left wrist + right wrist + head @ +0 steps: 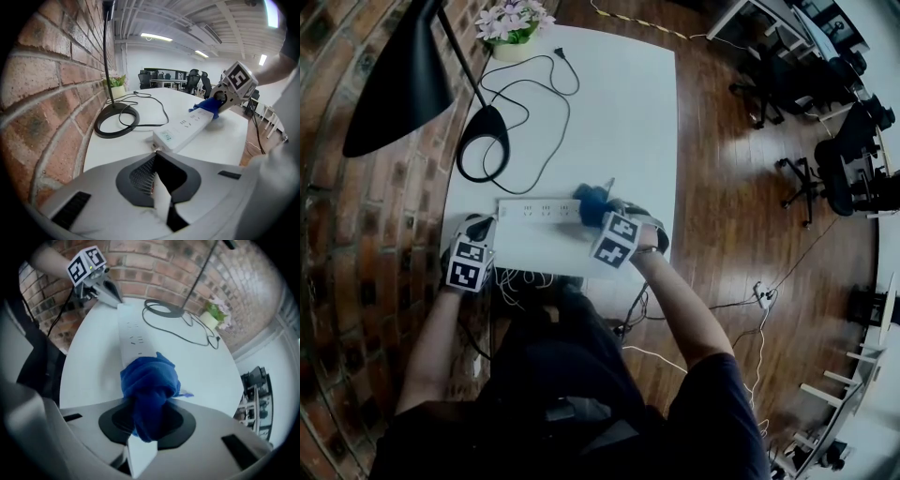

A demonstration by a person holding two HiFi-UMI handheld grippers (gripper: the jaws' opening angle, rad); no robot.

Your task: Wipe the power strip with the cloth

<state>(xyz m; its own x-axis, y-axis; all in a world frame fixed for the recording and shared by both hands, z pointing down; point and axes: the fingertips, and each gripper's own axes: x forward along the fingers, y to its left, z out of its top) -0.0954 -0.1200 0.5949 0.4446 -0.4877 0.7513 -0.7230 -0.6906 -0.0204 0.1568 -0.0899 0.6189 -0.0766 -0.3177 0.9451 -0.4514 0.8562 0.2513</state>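
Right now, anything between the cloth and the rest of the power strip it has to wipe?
Nothing visible. The cloth, clamped in the right gripper, sits on one end of the power strip. The strip's top is bare up to the other end, where the shut left gripper is.

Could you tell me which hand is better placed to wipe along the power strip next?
Right. The right tongs grip the blue cloth, which rests on one end of the power strip; the left tongs are shut with no cloth, at its other end.
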